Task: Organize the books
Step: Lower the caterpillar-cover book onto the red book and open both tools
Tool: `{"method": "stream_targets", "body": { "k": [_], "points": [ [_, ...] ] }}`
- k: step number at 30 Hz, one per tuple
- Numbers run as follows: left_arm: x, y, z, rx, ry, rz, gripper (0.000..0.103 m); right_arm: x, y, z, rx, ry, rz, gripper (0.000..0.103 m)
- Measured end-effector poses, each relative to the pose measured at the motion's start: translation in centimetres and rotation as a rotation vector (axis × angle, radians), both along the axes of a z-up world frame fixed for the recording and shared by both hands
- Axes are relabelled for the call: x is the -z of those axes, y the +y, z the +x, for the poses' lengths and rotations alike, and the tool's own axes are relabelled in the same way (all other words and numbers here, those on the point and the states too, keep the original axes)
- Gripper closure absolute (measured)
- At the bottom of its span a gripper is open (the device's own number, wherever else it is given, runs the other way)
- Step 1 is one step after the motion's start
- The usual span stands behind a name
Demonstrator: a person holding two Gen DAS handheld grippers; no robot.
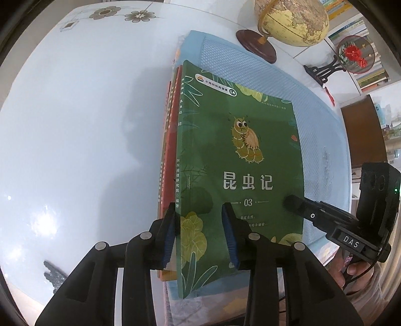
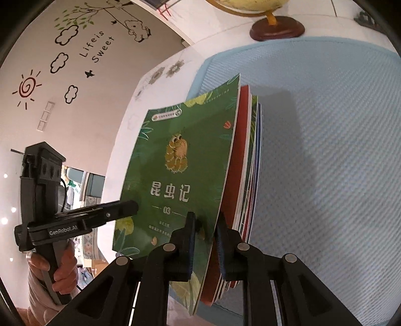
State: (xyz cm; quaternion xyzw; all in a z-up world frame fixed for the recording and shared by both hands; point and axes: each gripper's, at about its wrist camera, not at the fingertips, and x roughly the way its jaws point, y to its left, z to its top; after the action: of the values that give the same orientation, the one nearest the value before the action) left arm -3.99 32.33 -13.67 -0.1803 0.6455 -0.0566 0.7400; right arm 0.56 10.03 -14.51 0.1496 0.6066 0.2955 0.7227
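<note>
**A:** What could go wrong from here?

**B:** On the white table a blue mat is laid, and the stack of books rests on it. The green book is on top, bowed and raised off the red cover beneath. If it is dragged sideways, the loosely squared stack could be fanned out or pushed off the mat's edge. The book itself could be creased, since it is thin and appears to be carried by one edge only.

**A:** How are the jaws set?

**B:** The left gripper is parted moderately. The spine is straddled, but no pad is seen pressing it. The right gripper is narrowed on the book's open edge, one finger above the cover and one below. A slip there would let the book drop askew.

**A:** What is shown in one view only?

**B:** In the right wrist view the layered edges of the stack are exposed, and the gap under the green book is seen. A wall sticker is also seen there. In the left wrist view the spines are shown, the whole globe is seen, and a round ornament is visible. Whether the right pads truly bite cannot be told from that view.
</note>
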Motion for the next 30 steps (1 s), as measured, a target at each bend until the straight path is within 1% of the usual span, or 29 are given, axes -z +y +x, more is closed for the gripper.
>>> {"method": "stream_targets", "body": {
  "k": [4,7,10,16,21,25,30],
  "points": [
    [-0.2,-0.6,-0.1,0.011,0.006,0.035,0.068,0.1,0.2,-0.3,0.002,-0.003,-0.007,0.086],
    [-0.5,-1.3,0.1,0.038,0.0,0.076,0.058,0.1,0.5,-0.3,0.002,-0.003,-0.011,0.085],
    [-0.5,-1.5,0.1,0.048,-0.007,0.095,0.058,0.2,0.9,-0.3,-0.006,-0.003,-0.016,0.083],
    [-0.6,-1.3,-0.1,0.04,-0.016,0.097,0.055,0.1,1.4,-0.5,0.005,0.008,-0.002,0.071],
    [-0.5,-1.7,-0.2,0.056,-0.012,0.161,0.054,-0.2,2.2,-0.8,-0.019,0.009,0.009,0.05],
    [-0.4,-1.8,-0.2,0.059,-0.009,0.178,0.054,-0.4,2.8,-0.8,-0.04,-0.001,-0.008,0.046],
    [-0.2,-2.0,-0.2,0.066,-0.003,0.198,0.053,-0.3,2.8,-0.6,-0.039,0.009,-0.002,0.046]
  ]
}}
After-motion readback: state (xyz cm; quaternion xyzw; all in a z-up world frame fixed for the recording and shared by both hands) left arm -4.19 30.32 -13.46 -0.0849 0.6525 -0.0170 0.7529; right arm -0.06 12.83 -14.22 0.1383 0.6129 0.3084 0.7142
